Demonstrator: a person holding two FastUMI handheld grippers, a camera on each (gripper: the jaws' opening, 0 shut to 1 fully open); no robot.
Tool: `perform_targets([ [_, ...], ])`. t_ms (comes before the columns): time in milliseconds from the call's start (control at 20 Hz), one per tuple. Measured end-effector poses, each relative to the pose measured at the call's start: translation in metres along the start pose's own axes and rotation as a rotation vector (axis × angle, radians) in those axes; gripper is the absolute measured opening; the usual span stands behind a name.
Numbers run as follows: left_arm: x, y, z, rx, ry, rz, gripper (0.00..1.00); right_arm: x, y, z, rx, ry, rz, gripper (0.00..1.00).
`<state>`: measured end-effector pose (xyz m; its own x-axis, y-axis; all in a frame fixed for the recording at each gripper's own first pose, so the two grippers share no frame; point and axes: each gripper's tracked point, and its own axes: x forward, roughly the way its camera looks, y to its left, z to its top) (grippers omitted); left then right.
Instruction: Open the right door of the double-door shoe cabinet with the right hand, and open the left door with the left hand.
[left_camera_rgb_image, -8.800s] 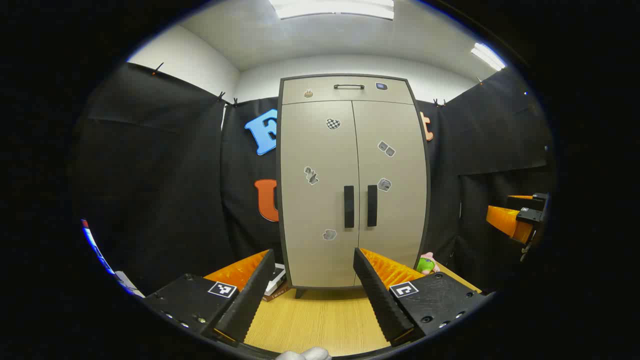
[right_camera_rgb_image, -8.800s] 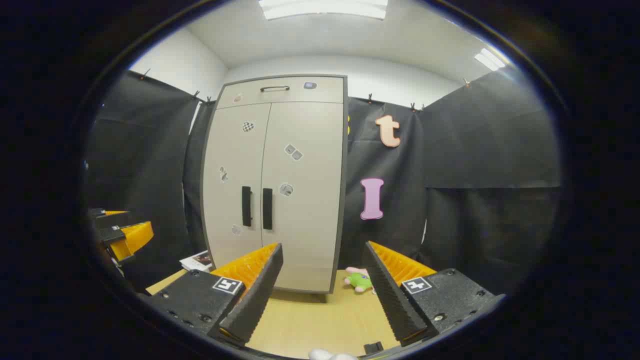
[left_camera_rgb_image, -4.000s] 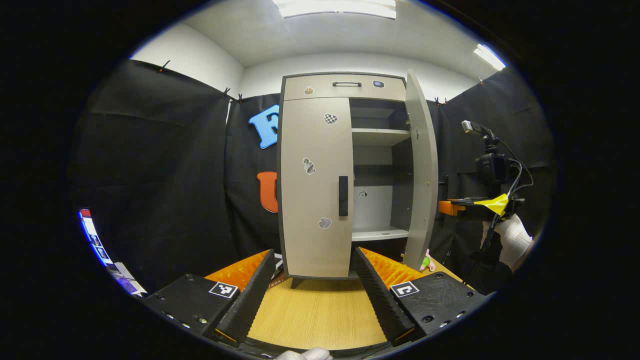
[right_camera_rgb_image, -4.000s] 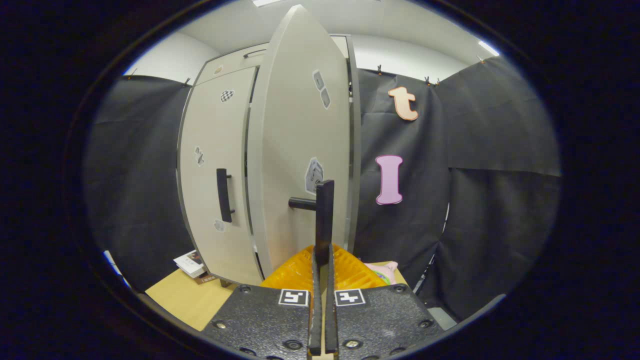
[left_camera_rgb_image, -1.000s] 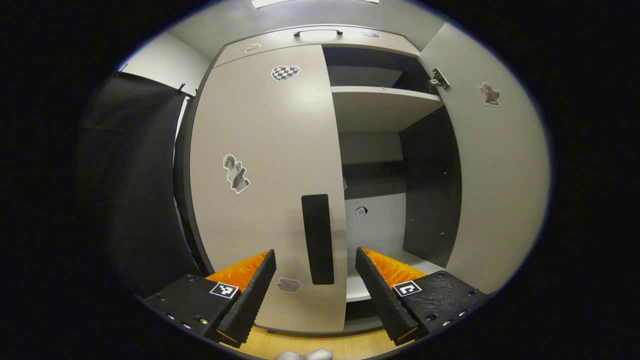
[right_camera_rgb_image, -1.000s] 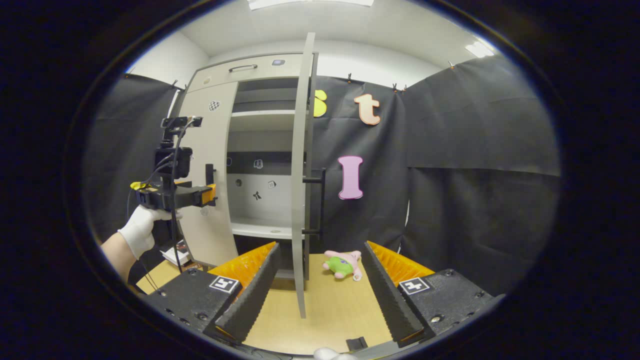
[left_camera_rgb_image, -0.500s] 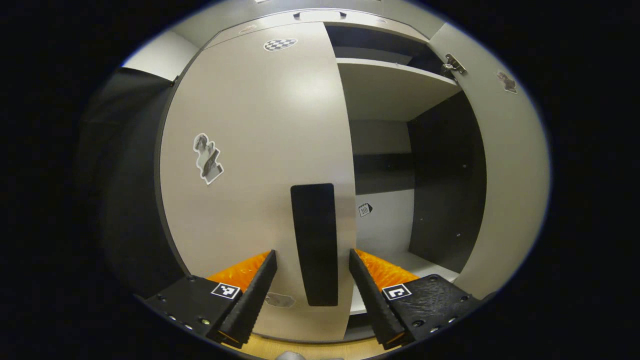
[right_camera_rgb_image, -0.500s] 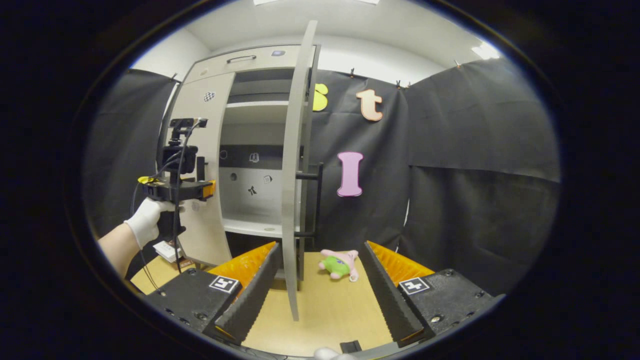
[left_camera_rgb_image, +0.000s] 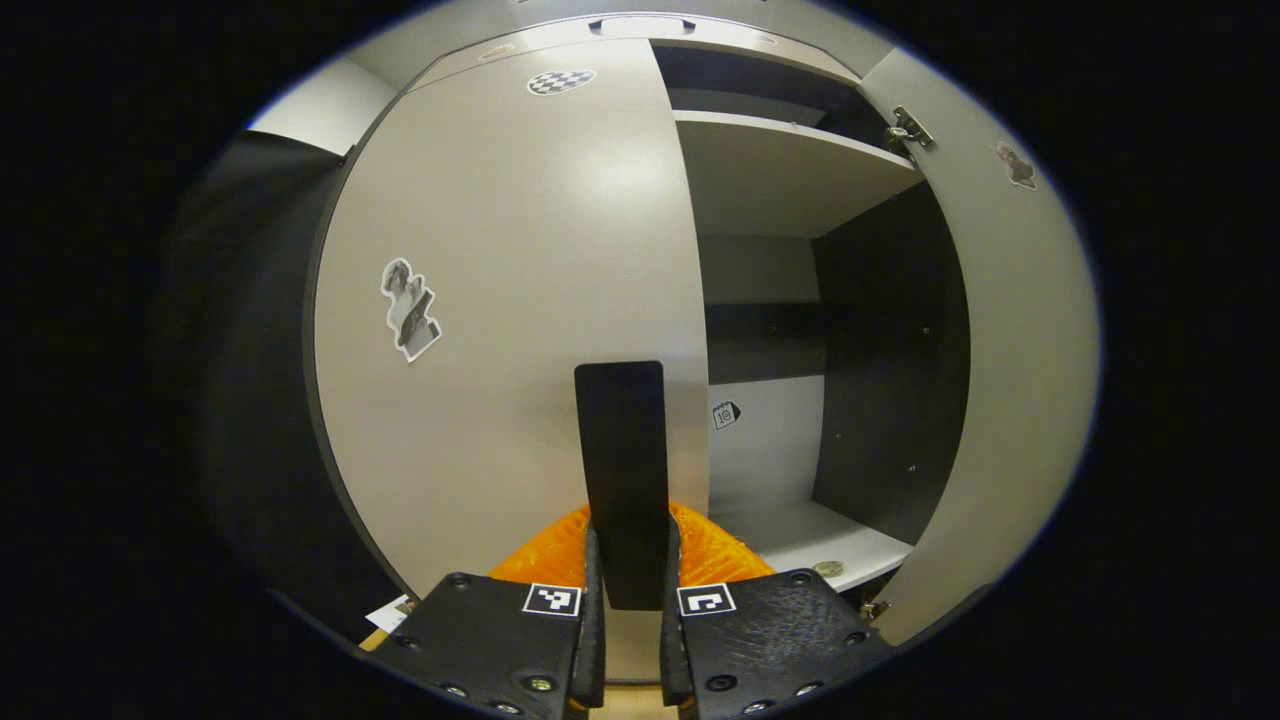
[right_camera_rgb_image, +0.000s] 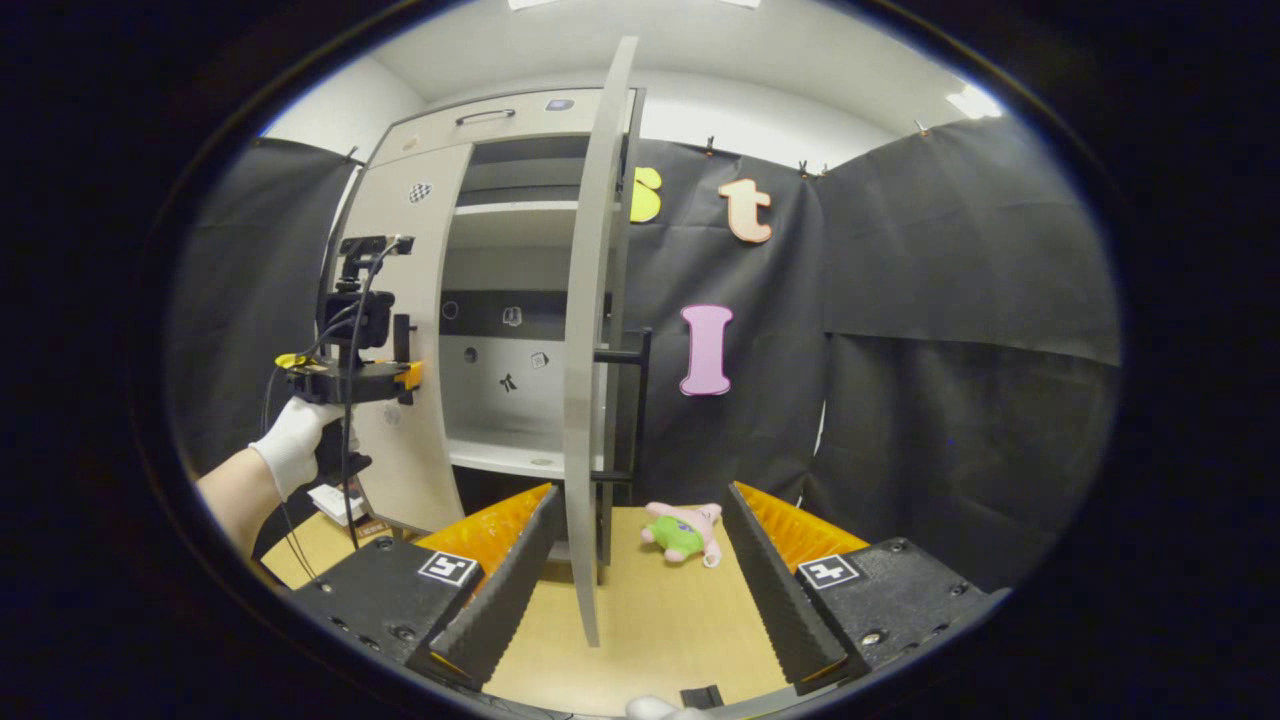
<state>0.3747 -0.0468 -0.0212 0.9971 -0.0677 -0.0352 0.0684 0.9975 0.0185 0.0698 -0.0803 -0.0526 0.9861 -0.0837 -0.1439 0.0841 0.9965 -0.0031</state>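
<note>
**A:** How far along are you? Your right-hand job looks finished: the pale grey right door (right_camera_rgb_image: 585, 340) of the tall double-door shoe cabinet (right_camera_rgb_image: 480, 130) stands swung wide, edge-on to your right gripper (right_camera_rgb_image: 640, 585), with its black bar handle (right_camera_rgb_image: 640, 400) free of any grip.

**B:** And the right gripper itself?

**A:** It sits back from the cabinet over the light wooden tabletop (right_camera_rgb_image: 650, 620), jaws spread wide and holding nothing. The door's lower edge shows between its two fingers but well beyond them, so judge that side done.

**B:** So what's left is the left door.

**A:** Yes. The pale grey left door (left_camera_rgb_image: 500, 300) with its stickers lies flat against the cabinet front, shut as far as can be judged. Your left gripper (left_camera_rgb_image: 628, 600) has its jaws pinched on the lower part of that door's flat black vertical handle (left_camera_rgb_image: 622, 450), one finger pressing each side. From the right gripper view you can see your white-gloved hand (right_camera_rgb_image: 290, 440) holding that gripper level at the handle.

**B:** Anything else in the way?

**A:** The small green and pink plush toy (right_camera_rgb_image: 685, 530) lies on the tabletop behind the open right door, well apart from the left door's swing. You have the grasp; the pull outward is the remaining step, roughly the second half of the task.
</note>
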Motion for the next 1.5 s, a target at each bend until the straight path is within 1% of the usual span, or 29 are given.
perform_targets([
  [50,-0.001,0.001,0.000,-0.007,-0.001,0.002,0.27,-0.001,0.000,0.000,0.000,-0.001,0.002,1.00],
  [100,-0.002,0.001,-0.001,-0.015,0.003,0.005,0.12,-0.001,0.000,0.001,0.000,-0.001,0.004,1.00],
  [150,-0.004,0.000,-0.001,-0.011,0.006,0.006,0.00,-0.002,0.001,0.001,0.000,-0.002,0.009,1.00],
  [200,-0.009,0.000,-0.001,-0.009,0.009,0.007,0.08,-0.002,0.001,0.002,-0.001,-0.005,0.011,1.00],
  [250,-0.008,-0.001,0.001,-0.007,0.001,0.000,0.04,-0.003,0.000,0.003,-0.003,-0.009,0.014,1.00],
  [500,-0.025,0.001,0.002,-0.006,0.001,-0.038,0.04,-0.012,0.011,0.002,0.000,-0.013,0.043,1.00],
  [700,-0.060,0.016,-0.003,0.007,-0.004,-0.052,0.04,-0.022,0.027,0.004,-0.008,-0.025,0.074,1.00],
  [850,-0.084,0.028,-0.006,-0.010,-0.001,-0.058,0.04,-0.031,0.040,0.003,-0.011,-0.029,0.098,1.00],
  [1150,-0.122,0.057,-0.007,0.000,-0.002,-0.034,0.03,-0.052,0.065,0.001,-0.022,-0.039,0.136,1.00],
  [1400,-0.153,0.092,-0.012,0.011,-0.009,0.017,0.02,-0.065,0.081,0.000,-0.024,-0.043,0.162,1.00],
  [1500,-0.158,0.101,-0.014,0.022,-0.007,0.026,0.02,-0.067,0.086,-0.003,-0.021,-0.041,0.173,1.00],
])
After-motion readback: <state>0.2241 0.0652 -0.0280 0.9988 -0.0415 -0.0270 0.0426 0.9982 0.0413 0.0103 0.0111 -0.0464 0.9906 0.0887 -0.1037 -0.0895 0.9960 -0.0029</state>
